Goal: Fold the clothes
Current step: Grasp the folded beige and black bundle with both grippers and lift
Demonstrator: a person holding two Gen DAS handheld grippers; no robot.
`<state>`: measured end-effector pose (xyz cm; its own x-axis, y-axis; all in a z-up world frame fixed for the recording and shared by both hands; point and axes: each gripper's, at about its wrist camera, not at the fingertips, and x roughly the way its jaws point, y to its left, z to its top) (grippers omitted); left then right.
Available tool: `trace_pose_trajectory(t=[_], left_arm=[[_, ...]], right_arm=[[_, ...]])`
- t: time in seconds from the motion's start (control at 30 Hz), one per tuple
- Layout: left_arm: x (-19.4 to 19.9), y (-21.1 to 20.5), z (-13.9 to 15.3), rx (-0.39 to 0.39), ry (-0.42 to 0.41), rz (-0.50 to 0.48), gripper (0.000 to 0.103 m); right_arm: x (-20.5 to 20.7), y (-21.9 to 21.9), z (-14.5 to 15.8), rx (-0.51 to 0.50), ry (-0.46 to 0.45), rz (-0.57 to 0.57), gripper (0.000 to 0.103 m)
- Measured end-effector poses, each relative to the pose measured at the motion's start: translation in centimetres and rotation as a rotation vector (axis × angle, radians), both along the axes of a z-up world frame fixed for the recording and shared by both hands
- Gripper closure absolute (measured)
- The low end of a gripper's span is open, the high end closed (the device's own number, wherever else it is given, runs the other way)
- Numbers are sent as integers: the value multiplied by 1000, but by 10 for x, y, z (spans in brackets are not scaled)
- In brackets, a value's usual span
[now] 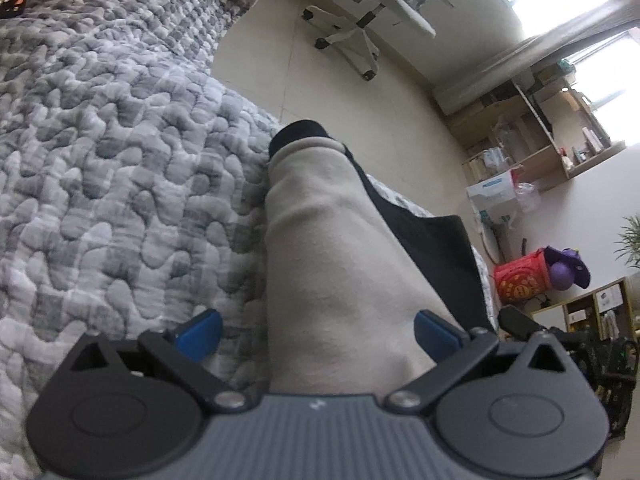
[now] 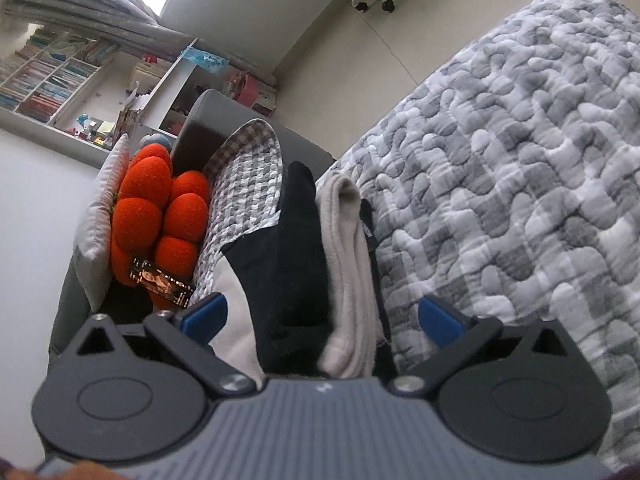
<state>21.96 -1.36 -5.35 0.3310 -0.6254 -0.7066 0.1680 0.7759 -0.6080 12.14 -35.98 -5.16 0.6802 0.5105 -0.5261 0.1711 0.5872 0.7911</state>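
Observation:
A beige and black garment (image 1: 332, 248) lies folded into a long narrow strip on the grey-and-white quilt (image 1: 120, 160), with a black edge showing at its far end and right side. My left gripper (image 1: 318, 334) is open, its blue pads (image 1: 200, 334) standing wide on either side of the beige cloth. In the right wrist view the same garment (image 2: 344, 264) shows as stacked beige and black layers running away from me. My right gripper (image 2: 322, 318) is open too, straddling those layers, with one blue pad (image 2: 440, 320) over the quilt (image 2: 500, 180).
An orange plush cushion (image 2: 156, 216) with a dark printed card (image 2: 160, 280) on it leans on a grey sofa arm (image 2: 208, 120). On the pale floor stands a white swivel chair (image 1: 352, 36). Shelves (image 1: 540, 140) and a red bucket (image 1: 520, 280) line the wall.

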Motion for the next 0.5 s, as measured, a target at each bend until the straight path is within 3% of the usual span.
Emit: trace_pose_trajectory(t=[0.13,0.37,0.43,0.5], left_arm=[[2,-6,-4,-37,-15,7,2],[-1,-7,-24,-202,-36,124,13],[-5,-8,-26,-201,-44,161,18],[-8,-8,-27,-187,-50,194,34]], right_arm=[[7,6,-2,22,0,-6,0],[12,22,-4,13,-12,-49,2],[12,25,-3,-8,-6,-72,17],[9,27,-4,-36,15,-99,32]])
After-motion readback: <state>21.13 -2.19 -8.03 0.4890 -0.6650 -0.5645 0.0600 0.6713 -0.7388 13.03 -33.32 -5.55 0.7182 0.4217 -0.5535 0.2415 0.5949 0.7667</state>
